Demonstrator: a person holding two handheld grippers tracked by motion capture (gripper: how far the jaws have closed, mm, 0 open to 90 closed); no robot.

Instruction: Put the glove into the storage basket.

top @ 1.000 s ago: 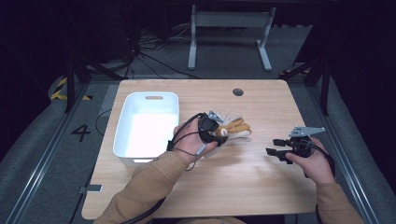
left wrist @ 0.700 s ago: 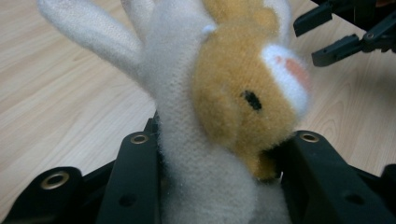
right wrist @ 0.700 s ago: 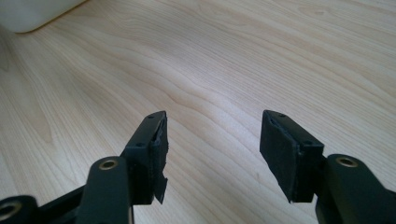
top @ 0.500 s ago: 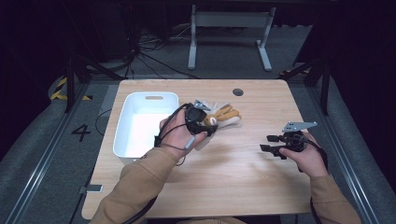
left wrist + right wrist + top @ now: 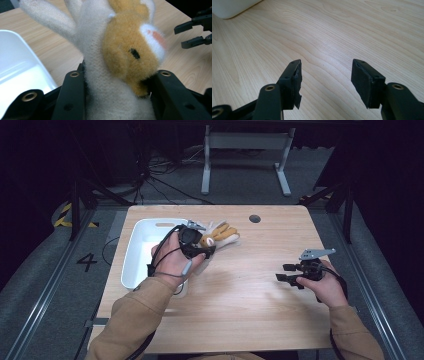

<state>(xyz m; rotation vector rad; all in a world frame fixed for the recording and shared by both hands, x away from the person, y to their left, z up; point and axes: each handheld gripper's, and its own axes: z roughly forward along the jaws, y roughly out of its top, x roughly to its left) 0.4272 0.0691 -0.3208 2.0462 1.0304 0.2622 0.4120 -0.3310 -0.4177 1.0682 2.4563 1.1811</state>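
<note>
A: Plush toy (image 5: 117,57), cream with an orange-brown face patch, is clamped between the two black jaws of the left gripper (image 5: 196,245); the body is squeezed where the pads press in from either side, and the limbs stick out beyond the jaw tips.

B: Why is it gripped around the body rather than by a limb?

A: A soft thing is probably steadied best that way; held by a thin limb it would likely dangle and swing. In the high view the toy is seen raised off the wooden table (image 5: 260,320), projecting forward of the claw, with the white bin (image 5: 137,247) just beside and below the hand.

B: So the bin is judged to be the destination?

A: That is the likely reading. The toy is carried close to the bin's near rim, though it is not yet over the opening. In the left gripper view the bin's white wall (image 5: 17,65) lies to the left of the jaws, while bare wood is seen ahead.

B: And the other claw?

A: The right gripper (image 5: 285,272) is held low over the table, well apart from the toy, its jaws spread wide with nothing between them; only wood grain is seen past the pads (image 5: 295,77). It is probably kept aside so that the carrying hand's path is not crossed.
</note>
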